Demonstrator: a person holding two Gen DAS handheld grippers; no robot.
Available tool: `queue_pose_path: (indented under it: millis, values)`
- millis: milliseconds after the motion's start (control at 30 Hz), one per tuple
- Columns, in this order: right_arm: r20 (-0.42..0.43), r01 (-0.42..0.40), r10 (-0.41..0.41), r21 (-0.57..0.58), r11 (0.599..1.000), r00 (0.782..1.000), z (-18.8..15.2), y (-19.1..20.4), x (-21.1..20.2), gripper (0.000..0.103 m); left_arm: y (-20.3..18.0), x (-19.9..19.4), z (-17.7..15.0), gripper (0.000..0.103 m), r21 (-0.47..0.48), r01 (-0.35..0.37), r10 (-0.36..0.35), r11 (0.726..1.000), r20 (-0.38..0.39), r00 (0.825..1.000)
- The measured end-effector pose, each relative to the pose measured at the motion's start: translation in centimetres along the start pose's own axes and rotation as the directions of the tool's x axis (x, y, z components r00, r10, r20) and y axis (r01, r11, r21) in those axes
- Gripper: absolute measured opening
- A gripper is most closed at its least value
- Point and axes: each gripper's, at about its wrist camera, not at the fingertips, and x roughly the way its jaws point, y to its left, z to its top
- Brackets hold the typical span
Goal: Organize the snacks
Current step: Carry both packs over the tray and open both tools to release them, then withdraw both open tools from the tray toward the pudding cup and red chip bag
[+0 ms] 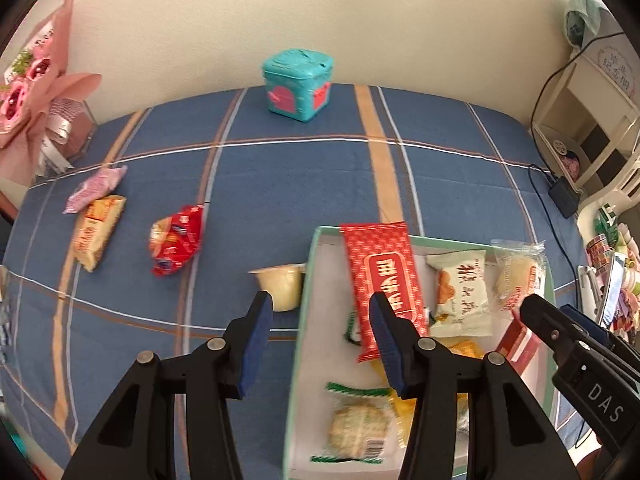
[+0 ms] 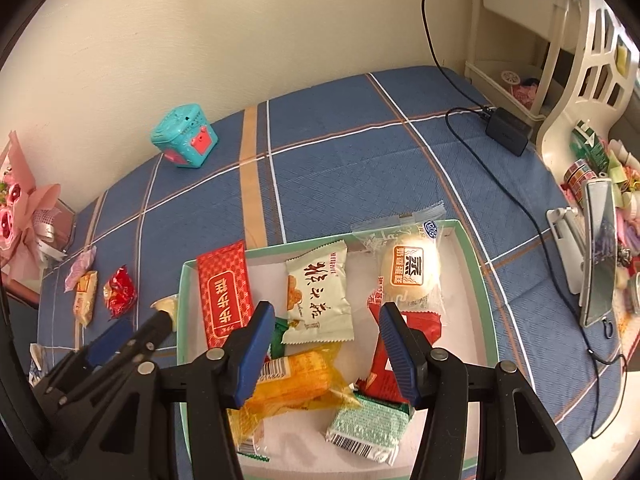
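Your left gripper hangs over the left wall of the box, jaws apart and empty. Your right gripper is open and empty over the box. The jelly cup sits just left of the box, nearest your left hand. Three packs lie further left, with open cloth around them.

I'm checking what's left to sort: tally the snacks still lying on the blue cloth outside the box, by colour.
Pink packet: 1
Yellow packet: 1
Red packet: 1
Pale cup: 1
Total: 4
Unclear white-blue scrap at the edge: not counted.
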Motion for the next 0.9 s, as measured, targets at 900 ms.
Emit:
queue_pose_path:
  millis: [900]
  values:
    - [-0.095,-0.001,-0.012,-0.129,0.992,0.995,-3.0,4.0,1.7,0.058,7.5,-0.2,-2.1,0.052,-0.073,-0.102,0.099,0.992,-0.051,0.994]
